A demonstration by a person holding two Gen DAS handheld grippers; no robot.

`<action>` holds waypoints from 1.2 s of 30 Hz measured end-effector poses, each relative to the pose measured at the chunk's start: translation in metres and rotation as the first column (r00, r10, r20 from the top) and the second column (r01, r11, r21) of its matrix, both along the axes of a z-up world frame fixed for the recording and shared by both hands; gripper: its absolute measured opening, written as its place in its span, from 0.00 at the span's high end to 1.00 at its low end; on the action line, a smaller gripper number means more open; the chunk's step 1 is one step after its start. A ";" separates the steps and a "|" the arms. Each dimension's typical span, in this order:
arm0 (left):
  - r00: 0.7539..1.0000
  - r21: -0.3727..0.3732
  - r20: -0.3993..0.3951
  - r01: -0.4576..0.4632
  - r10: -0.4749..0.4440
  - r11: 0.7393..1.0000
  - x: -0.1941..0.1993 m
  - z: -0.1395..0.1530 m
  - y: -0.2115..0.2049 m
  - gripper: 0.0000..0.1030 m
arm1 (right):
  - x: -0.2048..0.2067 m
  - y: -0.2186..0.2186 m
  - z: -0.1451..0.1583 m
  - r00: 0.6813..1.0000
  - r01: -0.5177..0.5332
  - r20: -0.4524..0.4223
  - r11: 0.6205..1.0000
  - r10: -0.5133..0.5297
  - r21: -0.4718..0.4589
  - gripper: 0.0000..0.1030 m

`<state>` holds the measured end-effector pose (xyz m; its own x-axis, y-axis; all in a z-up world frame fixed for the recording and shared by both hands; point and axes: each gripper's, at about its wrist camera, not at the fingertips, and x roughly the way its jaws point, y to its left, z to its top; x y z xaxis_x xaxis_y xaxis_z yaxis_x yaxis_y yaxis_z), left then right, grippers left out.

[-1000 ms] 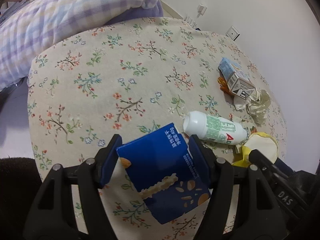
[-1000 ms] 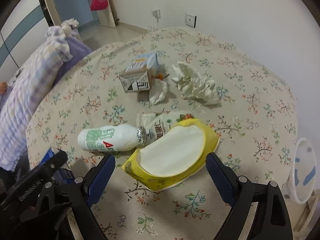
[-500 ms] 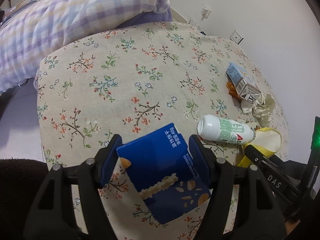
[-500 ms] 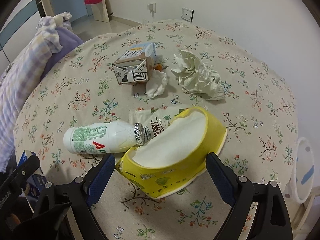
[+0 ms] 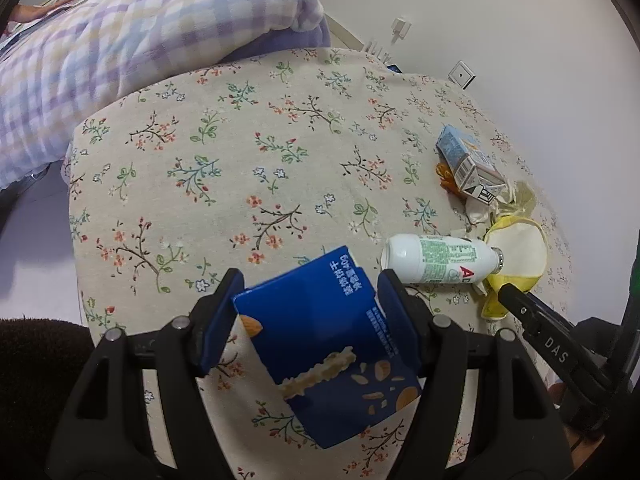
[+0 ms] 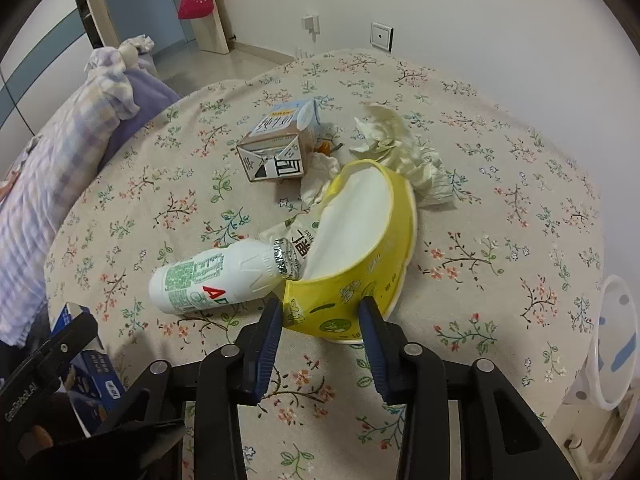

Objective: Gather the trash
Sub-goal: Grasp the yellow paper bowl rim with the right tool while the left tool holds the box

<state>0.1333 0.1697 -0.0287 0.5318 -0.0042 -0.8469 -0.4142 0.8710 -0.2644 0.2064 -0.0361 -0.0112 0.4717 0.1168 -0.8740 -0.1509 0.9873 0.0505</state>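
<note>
My left gripper point(image 5: 308, 308) is shut on a blue snack box point(image 5: 328, 352) and holds it above the floral tablecloth point(image 5: 240, 168). My right gripper point(image 6: 320, 320) is shut on a crushed yellow paper bowl point(image 6: 360, 248), tilted up off the cloth. A white plastic bottle point(image 6: 212, 280) lies on its side just left of the bowl; it also shows in the left wrist view point(image 5: 440, 258). A milk carton point(image 6: 280, 148), crumpled tissues point(image 6: 404, 152) and a snack wrapper point(image 6: 296, 236) lie beyond.
A checked purple quilt point(image 5: 120, 48) is piled at the table's far left side. A white bin point(image 6: 612, 340) with blue marks stands off the table's right edge. The wall with sockets point(image 6: 380, 36) is behind the table.
My right gripper has closed on the yellow bowl and tipped it up off the cloth. My left gripper keeps hold of the blue box and has drawn back slightly.
</note>
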 end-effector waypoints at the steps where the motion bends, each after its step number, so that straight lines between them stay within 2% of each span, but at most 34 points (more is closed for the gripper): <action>1: 1.000 0.000 0.003 0.001 -0.001 1.000 0.000 0.001 -0.001 0.32 | -0.002 -0.002 0.002 1.000 0.002 0.006 1.000 -0.002 0.001 0.64; 3: 1.000 -0.002 0.009 0.003 -0.003 1.000 0.000 0.002 -0.003 0.32 | -0.005 -0.006 0.008 1.000 0.004 0.019 1.000 -0.004 0.001 0.67; 4: 1.000 -0.004 0.011 0.005 -0.005 1.000 0.000 0.003 -0.003 0.32 | -0.007 -0.008 0.011 1.000 0.003 0.026 1.000 -0.003 -0.001 0.95; 13: 0.999 -0.019 0.038 0.025 -0.024 1.000 0.000 0.014 -0.018 0.32 | -0.019 -0.035 0.031 0.997 0.034 0.068 0.999 -0.035 0.020 0.97; 15: 0.999 -0.017 0.041 0.031 -0.030 0.999 0.000 0.015 -0.021 0.32 | -0.020 -0.044 0.033 0.995 0.061 0.074 0.997 -0.065 0.055 0.96; 16: 0.999 -0.017 0.041 0.032 -0.032 0.999 -0.001 0.015 -0.021 0.32 | -0.020 -0.048 0.033 0.994 0.075 0.070 0.995 -0.080 0.072 0.90; 18: 0.999 -0.017 0.037 0.034 -0.033 0.999 -0.001 0.014 -0.022 0.32 | -0.017 -0.055 0.029 0.993 0.104 0.047 0.991 -0.109 0.087 0.58; 19: 0.999 -0.017 0.035 0.036 -0.035 0.999 -0.001 0.013 -0.022 0.32 | -0.016 -0.057 0.028 0.992 0.120 0.037 0.988 -0.124 0.097 0.19; 20: 0.999 -0.016 0.032 0.037 -0.037 0.999 -0.001 0.013 -0.021 0.32 | -0.015 -0.058 0.027 0.990 0.129 0.040 0.986 -0.134 0.110 0.09; 30: 1.000 -0.024 0.008 0.027 -0.026 0.999 0.001 0.006 -0.010 0.32 | 0.016 -0.044 0.002 0.989 0.146 0.010 0.980 -0.148 0.136 0.12; 31: 1.000 -0.023 0.006 0.028 -0.028 0.999 0.001 0.005 -0.011 0.32 | 0.019 -0.043 -0.001 0.989 0.148 0.007 0.979 -0.151 0.136 0.19; 32: 1.000 -0.022 0.004 0.031 -0.031 0.999 0.001 0.005 -0.011 0.32 | 0.022 -0.043 -0.005 0.989 0.149 0.001 0.979 -0.150 0.137 0.33; 33: 0.999 -0.022 0.004 0.035 -0.035 0.999 0.002 0.005 -0.012 0.32 | 0.024 -0.042 -0.008 0.989 0.148 -0.007 0.980 -0.148 0.136 0.41; 34: 0.999 -0.023 0.004 0.037 -0.037 0.999 0.002 0.005 -0.013 0.32 | 0.026 -0.041 -0.012 0.991 0.135 -0.027 0.979 -0.132 0.152 0.56; 36: 0.999 -0.026 0.006 0.043 -0.043 0.999 0.003 0.006 -0.015 0.32 | 0.026 -0.038 -0.010 0.992 0.124 -0.019 0.981 -0.123 0.147 0.60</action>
